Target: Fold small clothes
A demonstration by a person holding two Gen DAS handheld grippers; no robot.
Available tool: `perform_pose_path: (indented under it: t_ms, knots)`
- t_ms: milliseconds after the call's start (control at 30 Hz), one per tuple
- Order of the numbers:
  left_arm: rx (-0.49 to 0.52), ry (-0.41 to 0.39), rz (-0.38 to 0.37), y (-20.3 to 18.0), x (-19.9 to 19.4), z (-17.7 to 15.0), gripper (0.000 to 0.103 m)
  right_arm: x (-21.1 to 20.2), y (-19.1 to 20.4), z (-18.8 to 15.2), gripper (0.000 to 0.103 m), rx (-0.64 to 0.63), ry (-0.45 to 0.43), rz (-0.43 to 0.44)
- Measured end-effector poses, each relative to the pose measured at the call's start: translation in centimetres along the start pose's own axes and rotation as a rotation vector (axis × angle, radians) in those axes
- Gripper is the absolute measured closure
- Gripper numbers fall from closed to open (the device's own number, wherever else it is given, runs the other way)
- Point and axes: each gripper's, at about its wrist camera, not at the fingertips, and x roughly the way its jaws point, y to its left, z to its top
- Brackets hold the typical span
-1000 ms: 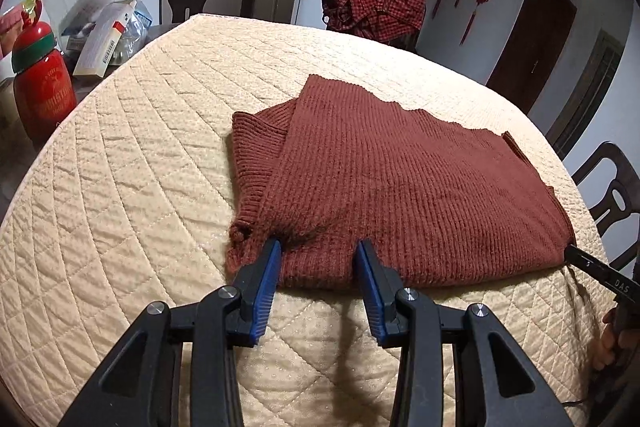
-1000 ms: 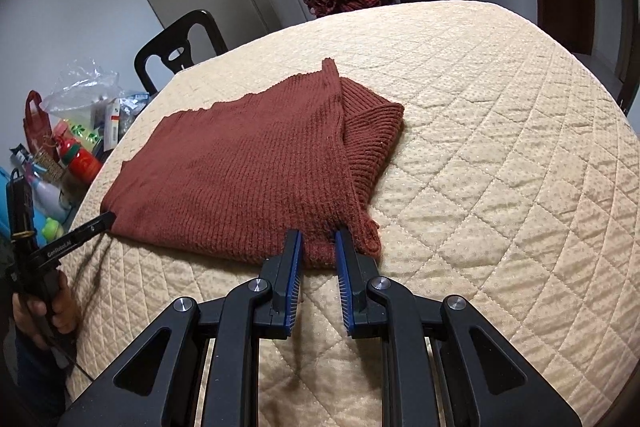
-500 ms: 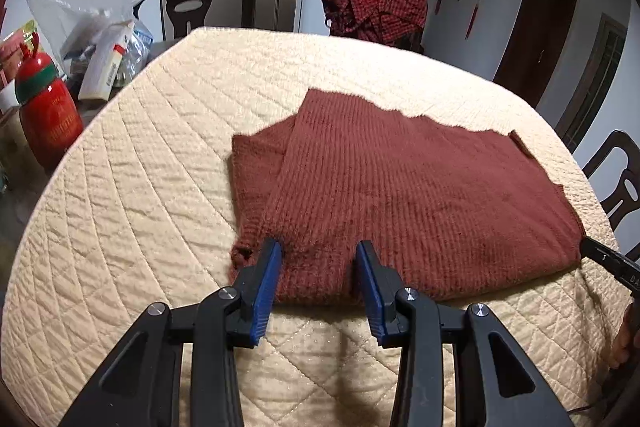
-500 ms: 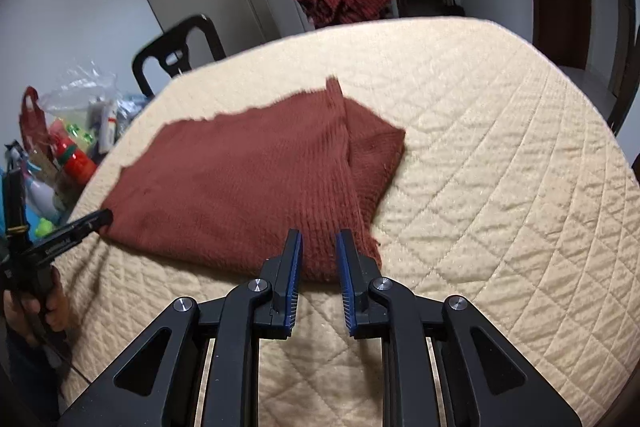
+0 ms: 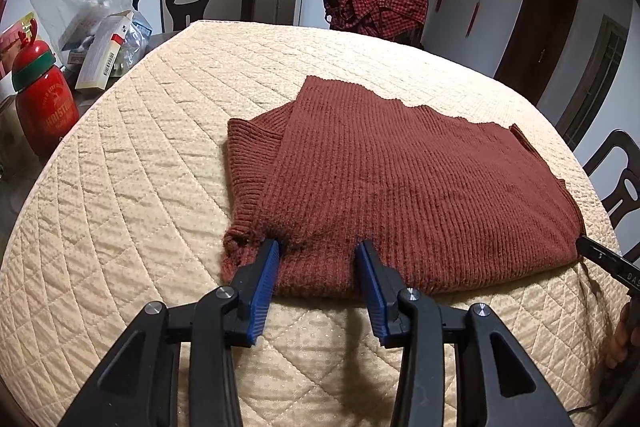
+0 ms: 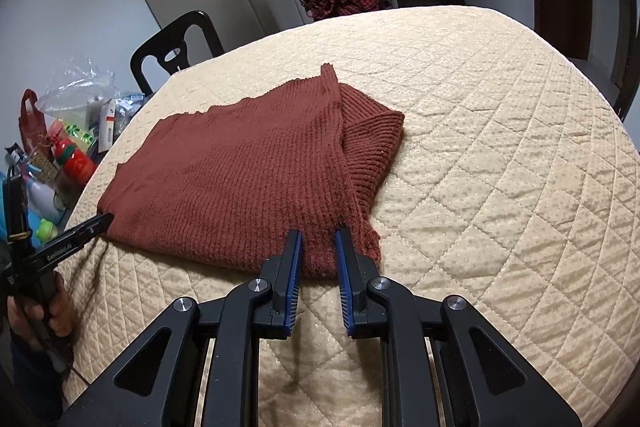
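The brown knitted sweater (image 5: 400, 179) lies flat on the quilted tabletop (image 5: 140, 187). It is spread sideways, and a ribbed part is tucked under at the end. Both tools are at its near edge, one at each near corner.

The left hand-held gripper (image 5: 318, 245) has its fingers clearly apart. Their tips stand on the near hem and a flat strip of knit lies between them, so it is not yet clamped. The right hand-held gripper (image 6: 318, 231) has its fingers close together, with the hem filling the narrow gap. I cannot tell whether the pads really pinch the cloth or only rest beside it.

I judge that the step in hand is to take hold of the near edge at both corners, so that this edge can be carried over to the far edge.

To do it well, the left fingers should close only after the tips have gone under all the layers. The knit is thick and doubled here, so a shallow bite may catch only the top layer. Both sides should take the same depth of cloth, close to the corners. Then the two hands should lift together and level, because an uneven lift would pull the soft knit crooked and loosen the tucked part.
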Motion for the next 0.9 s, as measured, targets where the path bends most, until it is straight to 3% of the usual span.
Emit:
perform_pose_path:
  t_ms: [233,400,467,533,900]
  knots:
    - [0.017,-0.001,0.018,-0.3,-0.2,0.0,0.059,-0.4,-0.4,-0.2,0.085,0.035,-0.003,0.026]
    - [-0.024,-0.01,-0.013,0.4,-1.4,-0.4,0.057,-1.5,-0.6,-0.6,0.083,0.05,0.001,0.031]
    - [-0.039,-0.016,-0.022,0.7,-1.9,-0.7,0.055,-1.8,-0.7,-0.9,0.08,0.056,0.004,0.032]
    - [-0.05,-0.02,-0.025,0.9,-2.3,-1.1,0.051,-2.2,-0.8,-1.2,0.063,0.066,0.006,0.024]
    - [-0.116,0.007,-0.084,2.1,-2.6,-2.6,0.048,-2.6,-1.1,-2.7,0.063,0.107,0.043,0.077]
